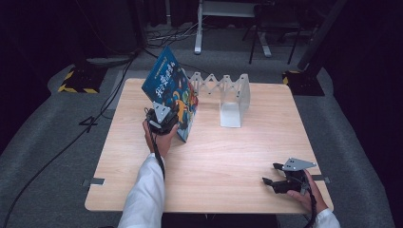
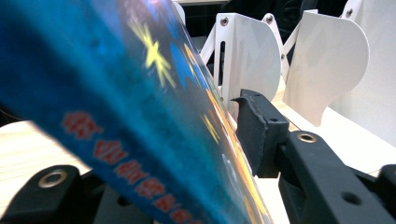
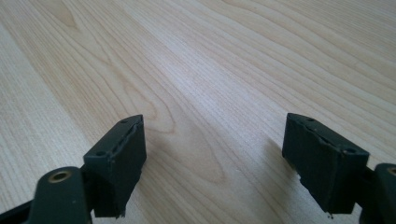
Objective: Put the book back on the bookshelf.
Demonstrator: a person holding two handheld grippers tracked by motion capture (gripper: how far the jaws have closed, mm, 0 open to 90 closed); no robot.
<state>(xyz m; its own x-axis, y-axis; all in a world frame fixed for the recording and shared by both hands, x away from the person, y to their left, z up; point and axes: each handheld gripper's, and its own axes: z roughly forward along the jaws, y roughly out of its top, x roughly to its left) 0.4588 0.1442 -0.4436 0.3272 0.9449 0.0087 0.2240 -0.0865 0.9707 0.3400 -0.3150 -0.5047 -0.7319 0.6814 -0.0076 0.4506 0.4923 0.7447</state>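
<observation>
Book (image 1: 169,92), blue-covered and brightly illustrated, is held tilted above the left-centre of the wooden table (image 1: 223,161), its lower corner near or on the tabletop, just beside the white expanding book rack (image 1: 228,97) that stands at the far middle. High view: the left gripper (image 1: 164,116) is clamped on the book's lower edge near the spine, while the right gripper (image 1: 280,180) rests low at the near right corner of the table, well apart from both book and rack, its jaws spread and holding nothing. Left gripper view: the book's cover (image 2: 140,116) runs diagonally between the two black jaws, which press on it from either side; red characters run along the spine edge, and the rack's white dividers (image 2: 252,60) stand close behind, detail the high view is too distant to resolve. Right gripper view: the jaws stand wide apart over bare wood grain (image 3: 210,70), confirming an empty tool. Judged from its thin, flat profile, the book is probably light and fairly stiff with a glossy, somewhat slippery cover; a hold near the spine, as here, likely keeps the pages from fanning open, though a one-corner grip may let it swing.
</observation>
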